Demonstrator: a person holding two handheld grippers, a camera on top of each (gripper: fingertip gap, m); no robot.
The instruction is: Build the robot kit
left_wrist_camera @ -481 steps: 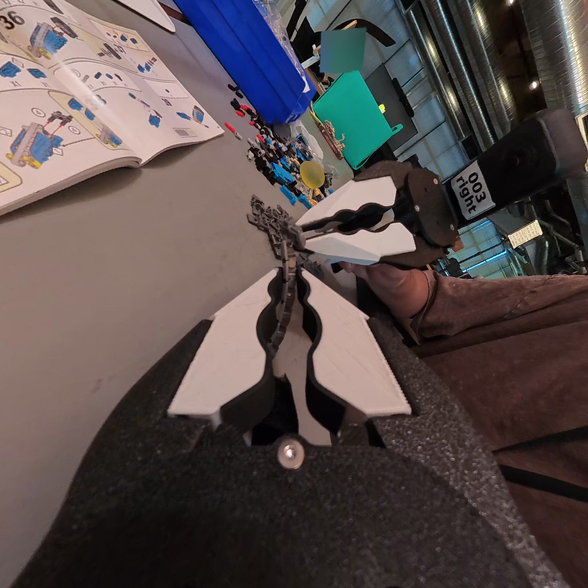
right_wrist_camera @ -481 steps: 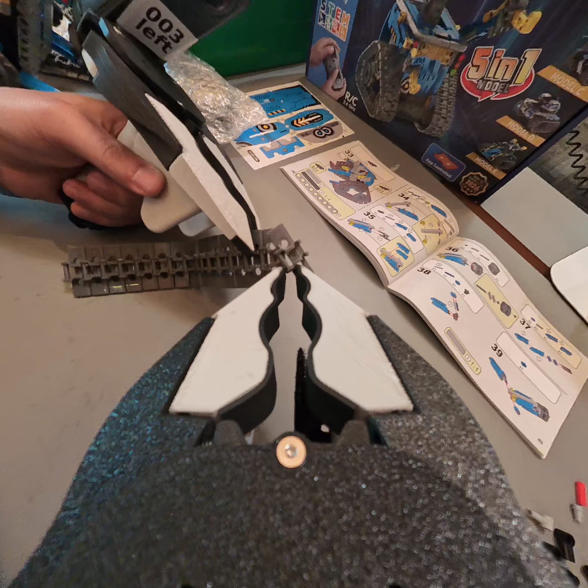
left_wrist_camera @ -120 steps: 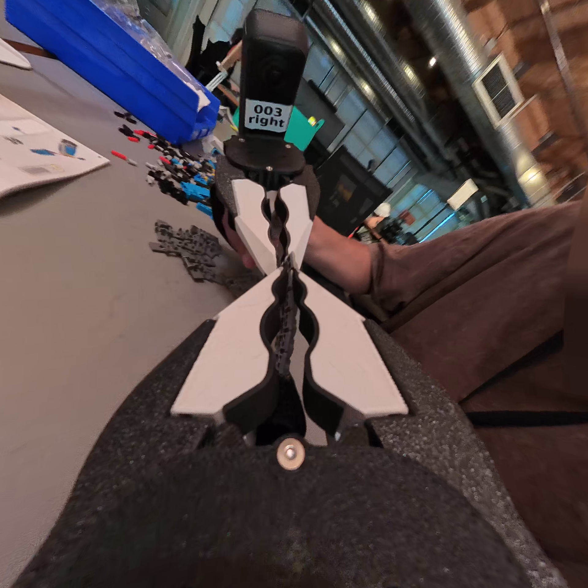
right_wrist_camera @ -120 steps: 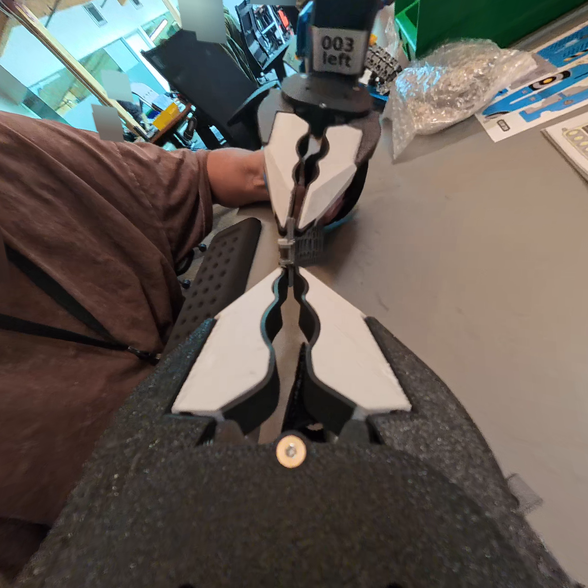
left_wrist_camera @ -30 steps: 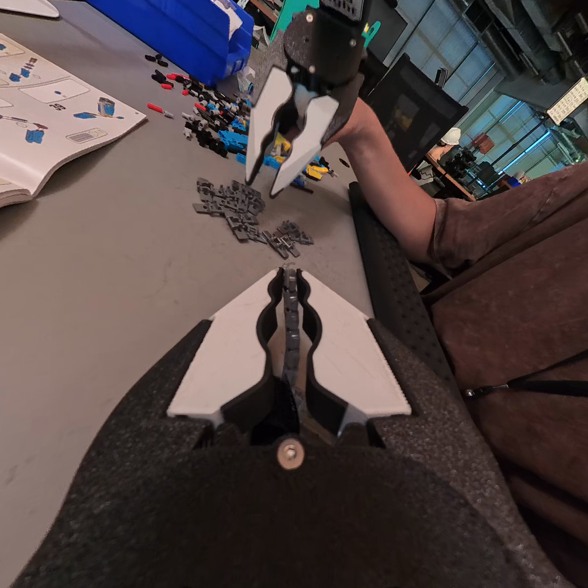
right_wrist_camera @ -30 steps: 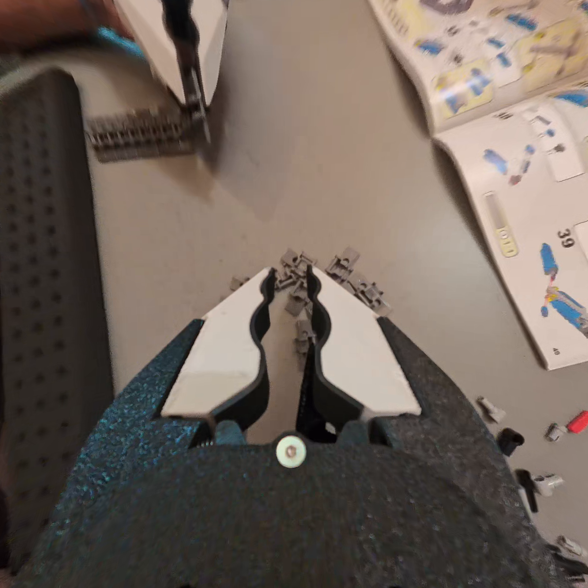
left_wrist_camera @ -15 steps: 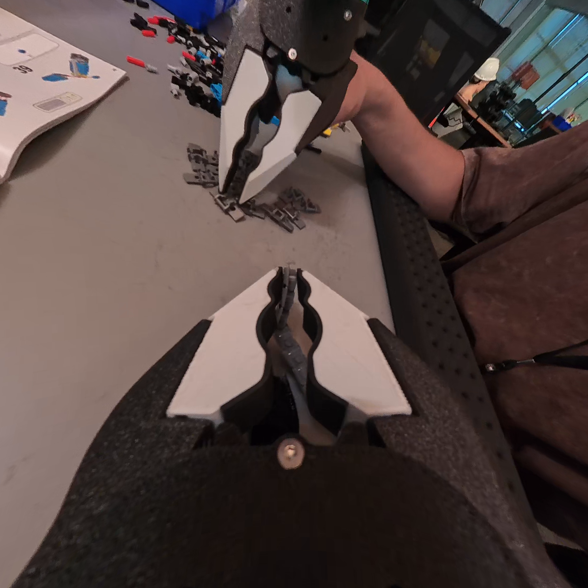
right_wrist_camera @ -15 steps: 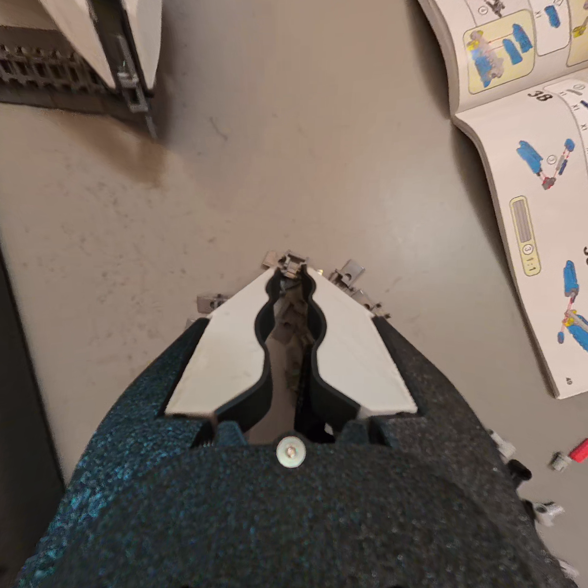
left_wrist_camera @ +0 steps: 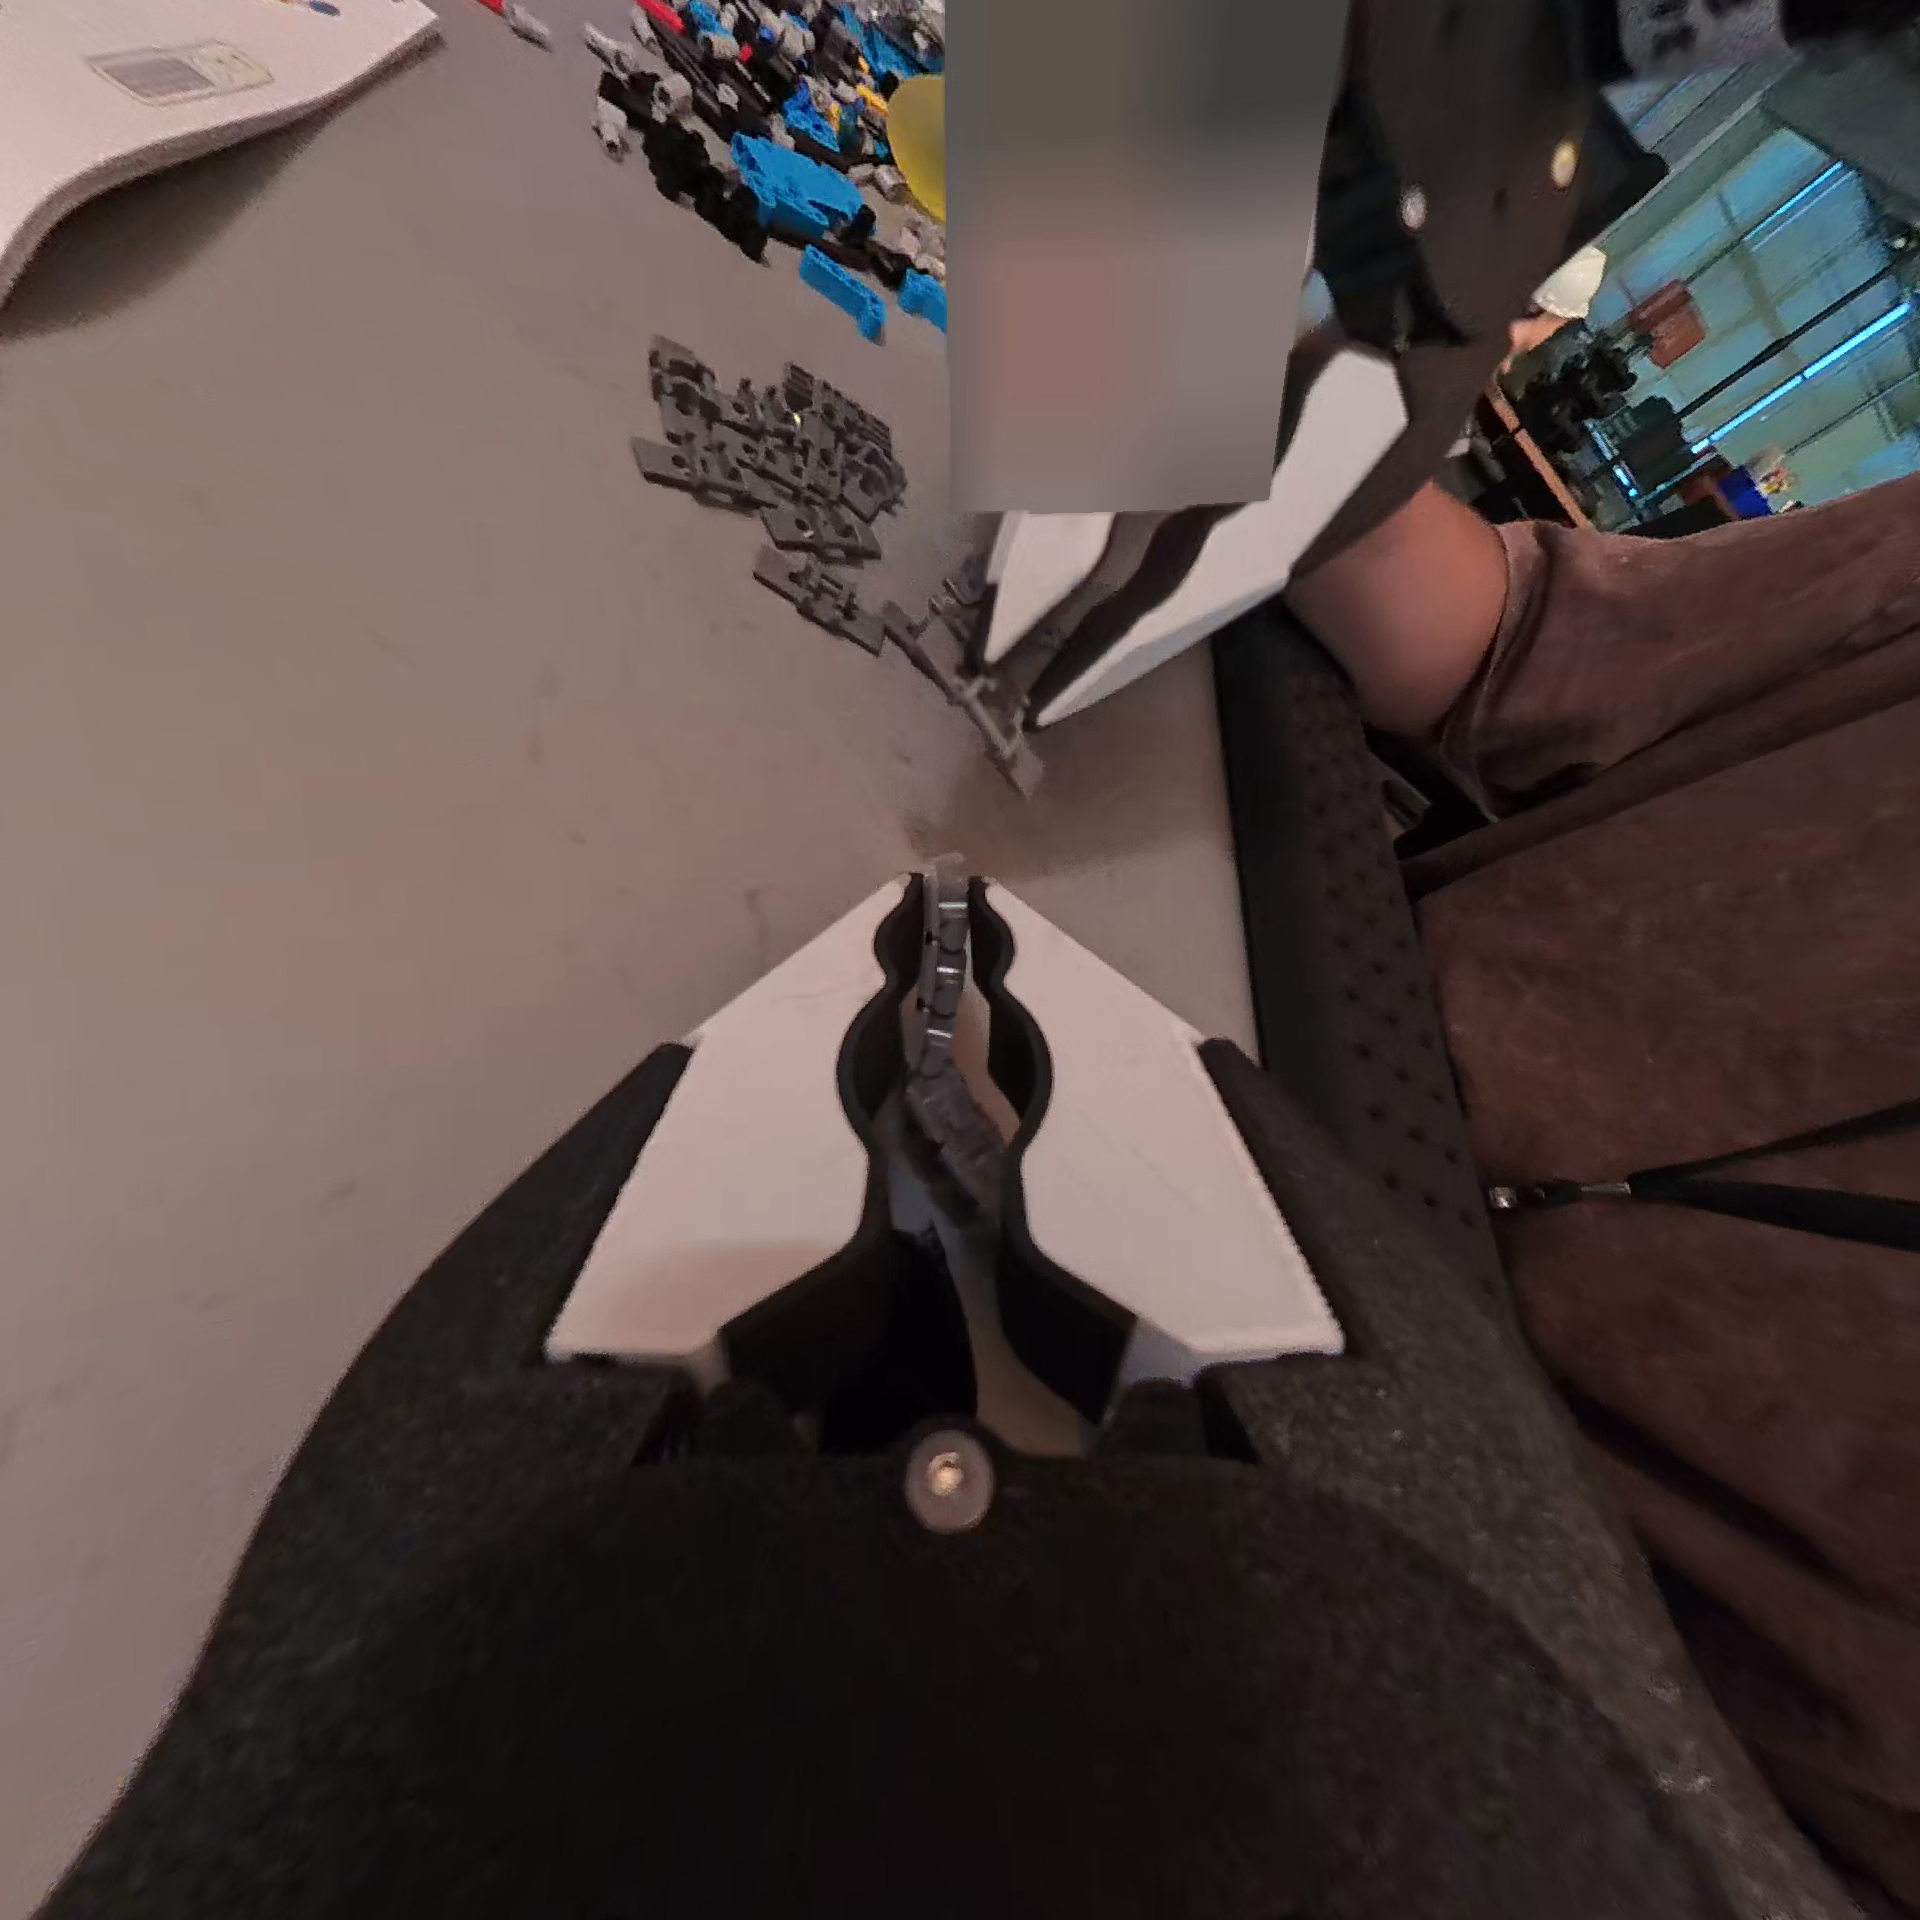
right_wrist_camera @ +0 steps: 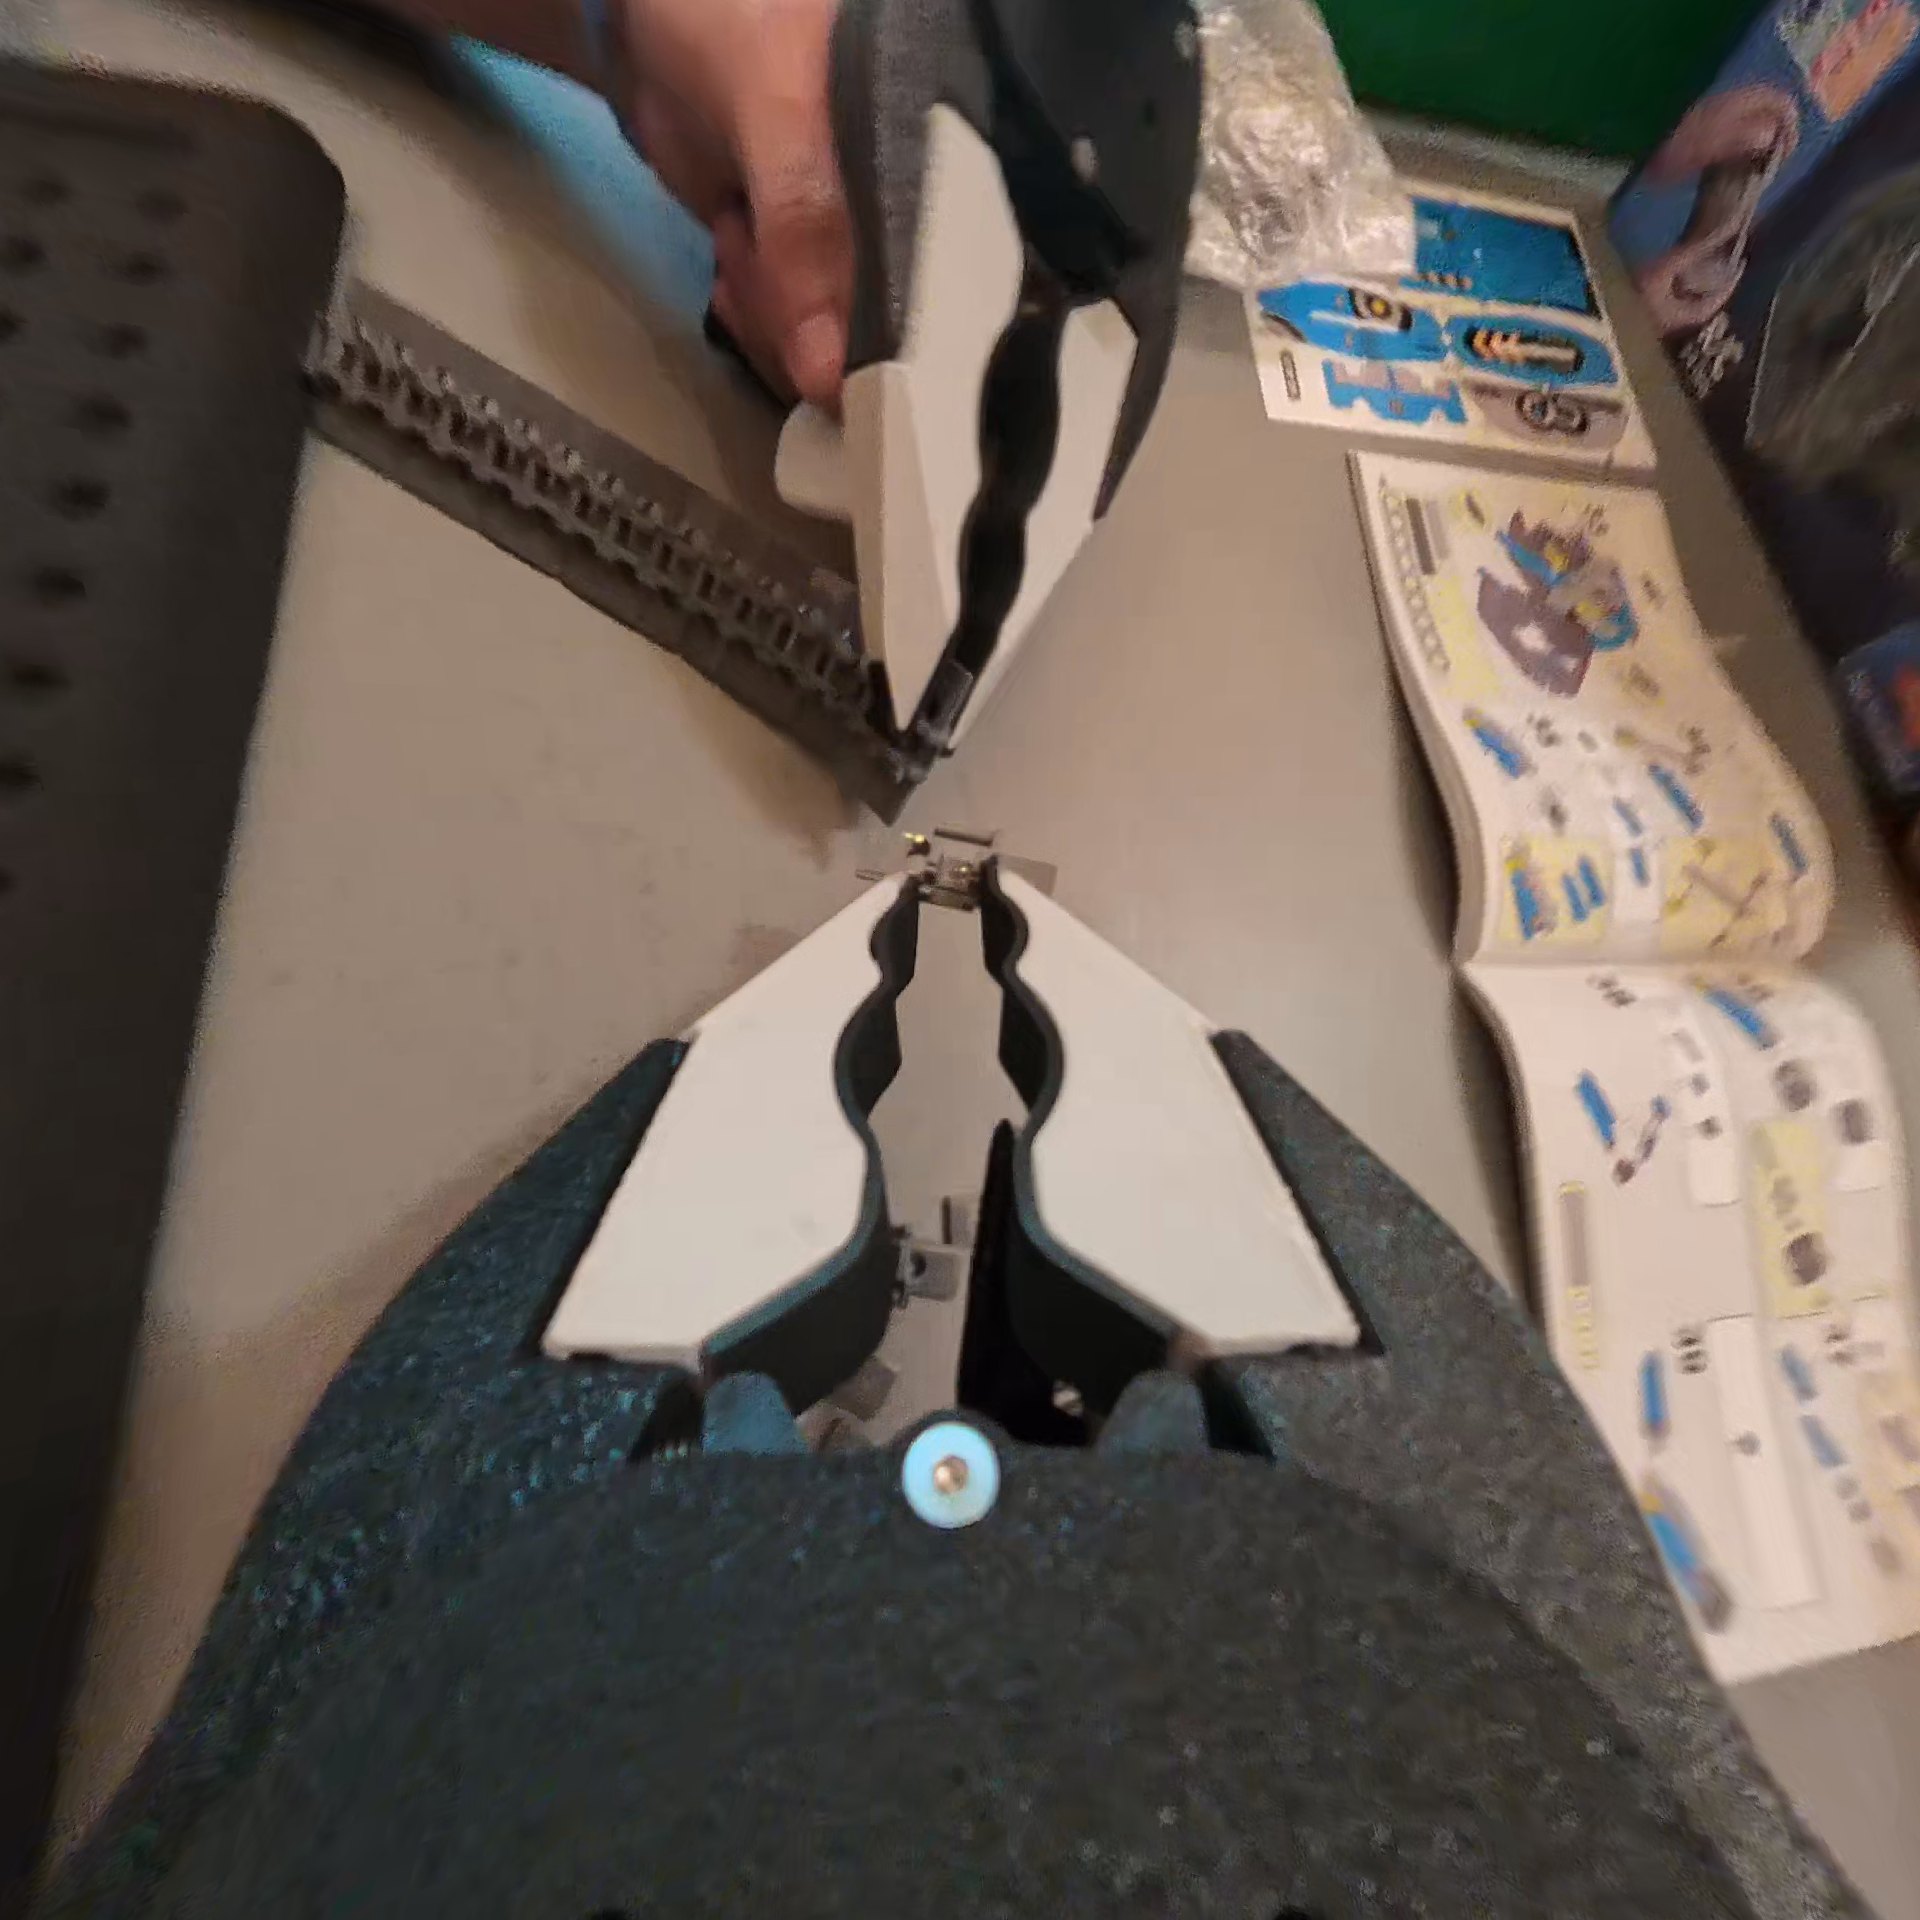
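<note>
1. The right gripper (right_wrist_camera: 948,883), which half a second ago was down in the loose pile of small grey plastic track links (left_wrist_camera: 774,457), is now lifted clear of it with its fingers closed on a single grey link (right_wrist_camera: 951,878) at the very tips.
2. The left gripper (left_wrist_camera: 943,883) keeps its fingers clamped on the end of the long grey linked track strip (right_wrist_camera: 603,540); the rest of the strip trails across the grey surface (left_wrist_camera: 312,623) toward the person's side.
3. The two sets of tips now face each other, near but apart, the single link just short of the strip's free end. That reads as a fresh link fetched and brought back to the chain.
4. Room: bare surface lies between and around the tips. The black perforated edge pad (left_wrist_camera: 1340,935) borders the surface close on the person's side.
5. The open white instruction booklet (right_wrist_camera: 1621,935) lies to the right of the tips, the sticker sheet (right_wrist_camera: 1434,343) beyond it; the heap of blue and black parts (left_wrist_camera: 769,145) sits well off.
</note>
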